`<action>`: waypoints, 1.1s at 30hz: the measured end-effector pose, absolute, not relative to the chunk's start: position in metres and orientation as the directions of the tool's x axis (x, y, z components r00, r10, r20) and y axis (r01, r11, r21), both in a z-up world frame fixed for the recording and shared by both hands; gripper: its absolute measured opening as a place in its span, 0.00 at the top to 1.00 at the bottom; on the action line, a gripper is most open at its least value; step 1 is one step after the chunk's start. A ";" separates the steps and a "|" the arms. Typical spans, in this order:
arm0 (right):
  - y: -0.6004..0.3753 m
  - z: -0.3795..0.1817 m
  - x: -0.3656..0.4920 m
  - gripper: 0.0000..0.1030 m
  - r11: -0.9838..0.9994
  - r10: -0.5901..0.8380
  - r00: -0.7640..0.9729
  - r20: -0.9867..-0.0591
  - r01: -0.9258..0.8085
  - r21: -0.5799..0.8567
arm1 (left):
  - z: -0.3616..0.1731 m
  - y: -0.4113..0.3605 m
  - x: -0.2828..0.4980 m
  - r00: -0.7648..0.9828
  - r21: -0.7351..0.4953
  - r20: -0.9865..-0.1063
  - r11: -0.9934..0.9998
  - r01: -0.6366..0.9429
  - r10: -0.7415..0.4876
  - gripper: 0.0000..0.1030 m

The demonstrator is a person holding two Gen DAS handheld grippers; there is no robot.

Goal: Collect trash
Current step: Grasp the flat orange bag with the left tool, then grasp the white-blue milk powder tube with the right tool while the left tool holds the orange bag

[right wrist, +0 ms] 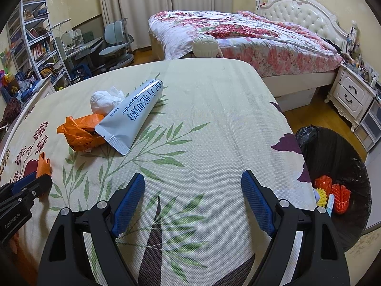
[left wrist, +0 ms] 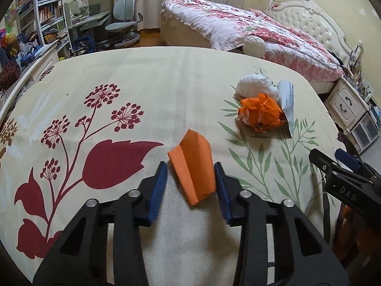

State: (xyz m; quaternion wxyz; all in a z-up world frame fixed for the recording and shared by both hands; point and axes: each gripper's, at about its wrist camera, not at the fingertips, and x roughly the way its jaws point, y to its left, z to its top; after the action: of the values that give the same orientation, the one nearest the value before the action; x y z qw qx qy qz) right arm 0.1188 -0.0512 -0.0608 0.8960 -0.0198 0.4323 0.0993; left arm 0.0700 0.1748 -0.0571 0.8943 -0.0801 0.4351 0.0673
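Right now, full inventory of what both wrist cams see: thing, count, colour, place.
folded paper: 1, orange, on table between left gripper's fingers
crumpled wrapper: 1, orange, table, beside the pouch
tissue wad: 1, white, behind the wrapper
milk powder pouch: 1, grey-white, against wrapper and tissue
trash bin: 1, black-lined, floor off table's right edge, holds orange and yellow items
tablecloth: 1, cream, floral print
left gripper: 1, black, blue pads, open around folded paper
right gripper: 1, black, blue pads, open, empty

Cream tablecloth [left wrist: 166,76] with maroon flowers; orange folded paper [left wrist: 193,166].
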 end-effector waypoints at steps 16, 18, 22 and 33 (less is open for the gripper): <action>-0.041 -0.058 0.127 0.21 0.986 0.107 0.607 -0.787 -0.166 0.007 | -0.058 0.203 0.109 0.622 -0.013 -0.775 0.981 -0.192 0.112 0.74; -0.037 -0.053 0.131 0.21 0.988 0.100 0.616 -0.781 -0.156 0.003 | -0.058 0.207 0.115 0.623 -0.013 -0.775 0.982 -0.190 0.110 0.73; -0.032 -0.041 0.141 0.21 0.989 0.124 0.626 -0.770 -0.144 0.042 | -0.060 0.207 0.116 0.630 -0.012 -0.769 0.983 -0.183 0.108 0.73; 0.005 -0.046 0.176 0.27 0.976 0.198 0.570 -0.798 -0.186 0.110 | -0.062 0.214 0.111 0.642 -0.048 -0.763 0.982 -0.180 0.080 0.73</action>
State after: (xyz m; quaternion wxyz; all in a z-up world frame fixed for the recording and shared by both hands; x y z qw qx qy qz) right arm 0.1758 0.0052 -0.0464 0.8859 0.0070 0.4511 0.1083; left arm 0.1112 0.2137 -0.0618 0.9040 -0.0599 0.4171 0.0721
